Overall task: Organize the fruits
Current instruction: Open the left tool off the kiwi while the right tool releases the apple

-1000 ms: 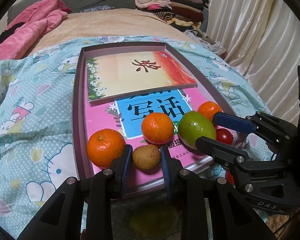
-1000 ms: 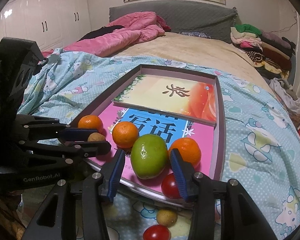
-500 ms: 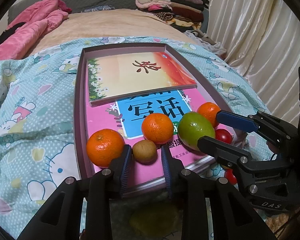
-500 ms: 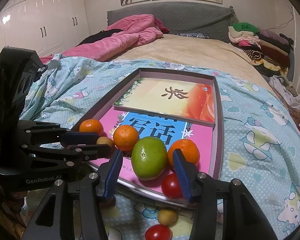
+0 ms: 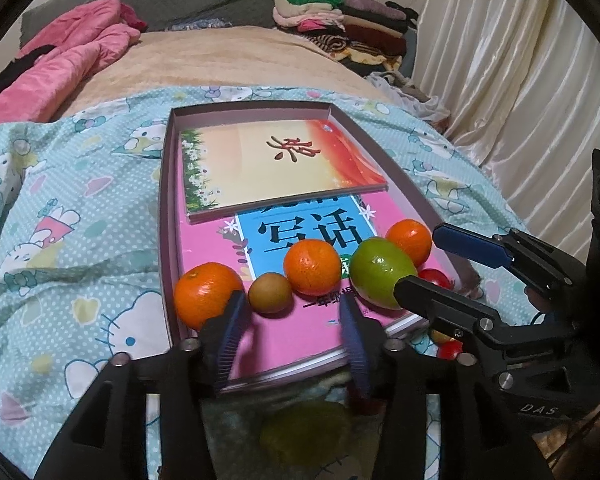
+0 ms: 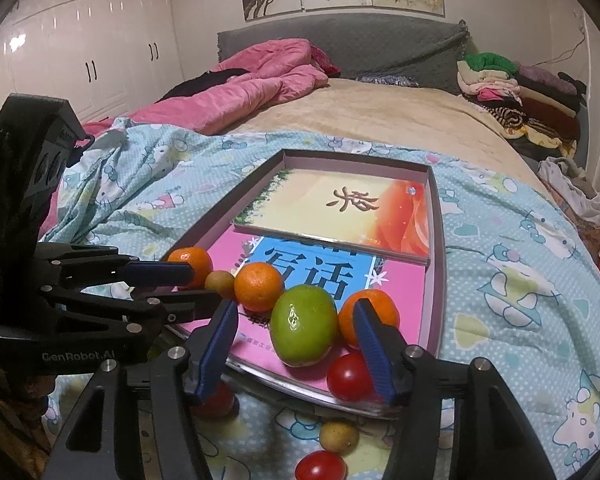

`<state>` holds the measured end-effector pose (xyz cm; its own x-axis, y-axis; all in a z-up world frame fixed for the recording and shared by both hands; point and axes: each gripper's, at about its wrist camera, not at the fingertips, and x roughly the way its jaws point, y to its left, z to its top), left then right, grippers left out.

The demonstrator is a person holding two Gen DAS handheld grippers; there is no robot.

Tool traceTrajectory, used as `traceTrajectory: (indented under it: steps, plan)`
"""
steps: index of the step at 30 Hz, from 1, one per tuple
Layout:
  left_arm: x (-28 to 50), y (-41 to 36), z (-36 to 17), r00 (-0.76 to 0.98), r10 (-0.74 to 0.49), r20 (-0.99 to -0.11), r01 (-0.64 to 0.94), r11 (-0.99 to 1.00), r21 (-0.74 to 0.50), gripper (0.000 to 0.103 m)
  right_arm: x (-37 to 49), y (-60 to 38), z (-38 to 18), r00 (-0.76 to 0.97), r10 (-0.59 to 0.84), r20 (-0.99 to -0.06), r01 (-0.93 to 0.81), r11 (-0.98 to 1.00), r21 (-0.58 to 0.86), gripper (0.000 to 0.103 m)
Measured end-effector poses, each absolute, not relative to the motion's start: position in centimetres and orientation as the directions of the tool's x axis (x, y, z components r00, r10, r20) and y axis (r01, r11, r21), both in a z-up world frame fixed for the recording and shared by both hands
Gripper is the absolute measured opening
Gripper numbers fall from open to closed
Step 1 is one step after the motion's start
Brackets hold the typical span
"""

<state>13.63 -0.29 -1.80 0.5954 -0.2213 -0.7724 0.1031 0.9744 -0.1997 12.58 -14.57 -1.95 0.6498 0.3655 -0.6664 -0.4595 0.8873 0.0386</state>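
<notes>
Hovering left gripper (image 5: 292, 320) spread before kiwi (image 5: 269, 293), right gripper (image 6: 296, 344) straddling green fruit (image 6: 303, 330)

"写话" on the pink book (image 5: 300, 236); "GenRobot.AI" on left gripper (image 6: 180, 288), "DAS" on right gripper (image 5: 428, 264).

Home bedroom: bed (image 6: 340, 120), pink quilt (image 6: 252, 88), white wardrobe (image 6: 92, 52), folded clothes (image 6: 512, 84).

Left claw (image 5: 292, 332) spread wide before small brown fruit (image 5: 269, 293), three oranges (image 5: 207, 300) and green fruit (image 5: 382, 271) lined on pink book (image 5: 300, 328) in tray (image 5: 165, 216), right claw (image 5: 436, 262) flanking green fruit
</notes>
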Motion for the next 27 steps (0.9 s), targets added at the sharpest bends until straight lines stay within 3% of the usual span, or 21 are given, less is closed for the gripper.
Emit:
traceTrajectory:
  steps: [9,12,27]
  plan:
    - [13.1,0.4,-1.2,0.618,-0.191,-0.763,0.077,0.980,-0.183,0.060,12.1,-15.2,-0.7,0.700,0.366,-0.614,-0.435,0.900,0.040,0.071]
    - [13.1,0.7,-1.2,0.620,-0.185,-0.763,0.061,0.980,-0.189,0.067,12.1,-15.3,-0.6,0.708,0.358,-0.609,-0.427,0.904,0.035,0.073]
    - [12.2,2.7,-0.1,0.660,-0.171,-0.732,-0.005,0.973,-0.231,0.072,11.8,-16.2,0.3,0.739,0.355,-0.572,-0.395,0.917,0.060,0.084]
